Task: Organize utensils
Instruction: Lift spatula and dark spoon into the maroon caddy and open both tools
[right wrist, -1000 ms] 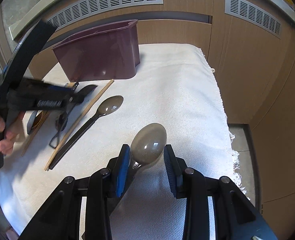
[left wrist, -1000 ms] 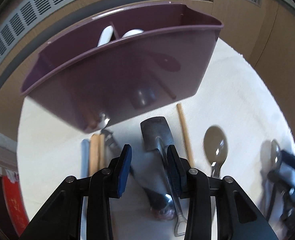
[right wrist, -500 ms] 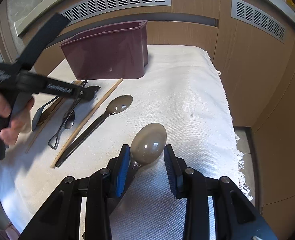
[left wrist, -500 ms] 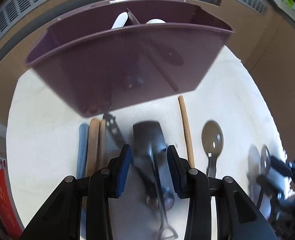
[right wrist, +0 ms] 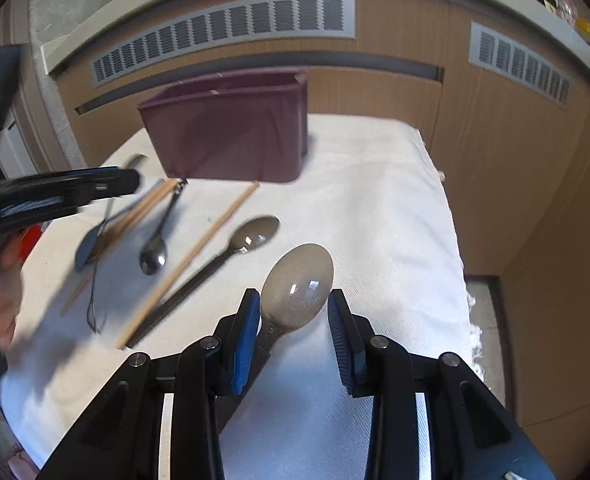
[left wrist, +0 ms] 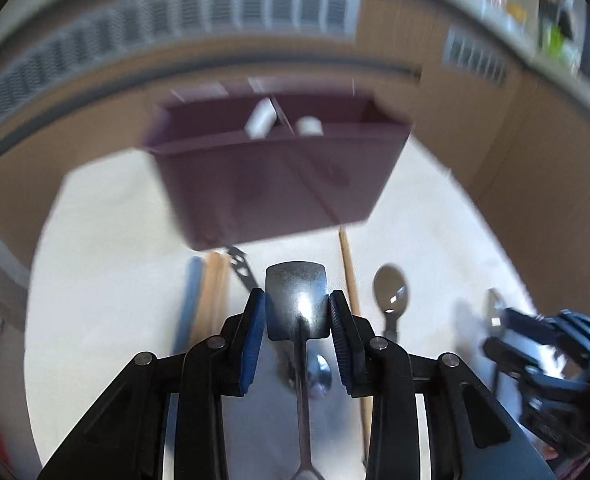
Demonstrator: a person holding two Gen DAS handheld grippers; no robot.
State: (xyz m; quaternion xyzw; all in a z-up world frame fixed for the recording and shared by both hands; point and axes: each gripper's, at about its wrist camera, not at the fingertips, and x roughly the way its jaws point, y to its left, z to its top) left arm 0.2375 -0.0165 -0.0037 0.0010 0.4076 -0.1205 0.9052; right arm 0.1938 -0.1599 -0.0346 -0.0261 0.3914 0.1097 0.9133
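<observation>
Your left gripper (left wrist: 297, 307), jaws just closing, clamps the metal spatula (left wrist: 297, 300), lifted above the white cloth (left wrist: 95, 280), near the maroon caddy (left wrist: 271, 184). Your right gripper (right wrist: 294, 312) grips the big grey spoon (right wrist: 297, 286) right of the chopstick (right wrist: 199, 256).

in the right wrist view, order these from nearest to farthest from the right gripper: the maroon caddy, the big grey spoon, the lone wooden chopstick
1. The big grey spoon, its bowl between the right gripper's fingers.
2. The lone wooden chopstick, lying diagonally on the white cloth to the left.
3. The maroon caddy, at the cloth's far end by the cabinet.
</observation>
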